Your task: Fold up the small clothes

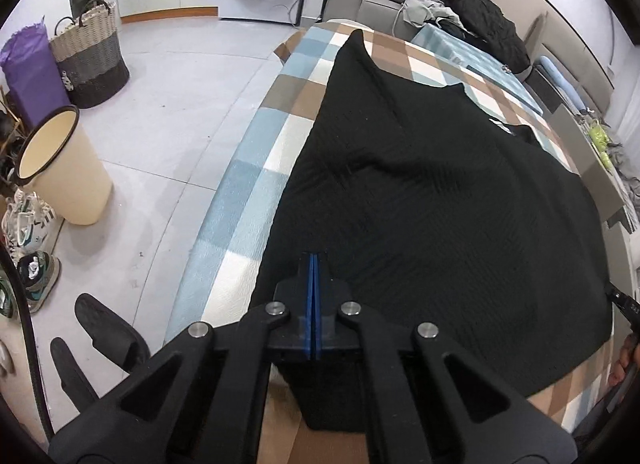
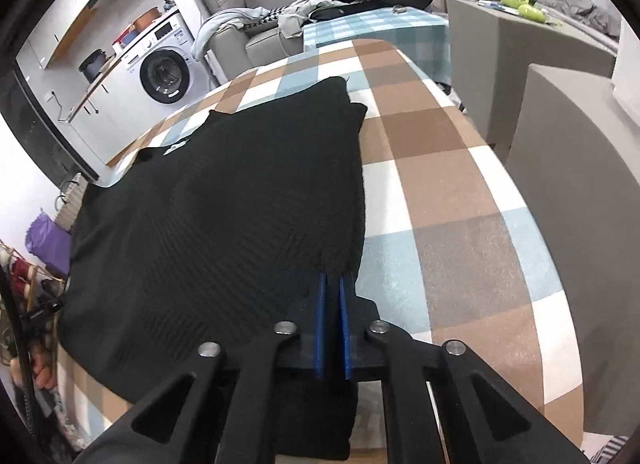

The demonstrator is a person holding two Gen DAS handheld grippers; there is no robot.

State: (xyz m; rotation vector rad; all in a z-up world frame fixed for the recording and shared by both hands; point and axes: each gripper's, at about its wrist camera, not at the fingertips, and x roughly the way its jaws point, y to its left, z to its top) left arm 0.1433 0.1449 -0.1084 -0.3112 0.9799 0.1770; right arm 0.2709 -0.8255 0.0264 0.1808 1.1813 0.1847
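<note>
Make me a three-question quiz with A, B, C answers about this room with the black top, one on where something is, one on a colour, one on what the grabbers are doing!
1. Where does the black garment lie?
A. on the checked cloth
B. in the woven basket
C. on the floor

2. What colour is the bag beside the woven basket?
A. green
B. purple
C. red

3. How do the left gripper jaws stand?
A. wide open
B. closed at the garment's near edge
C. holding a shoe

Answers:
1 A, the garment is spread over the brown, blue and white squares.
2 B, the purple bag stands left of the basket.
3 B, the blue pads meet with no gap.
</note>
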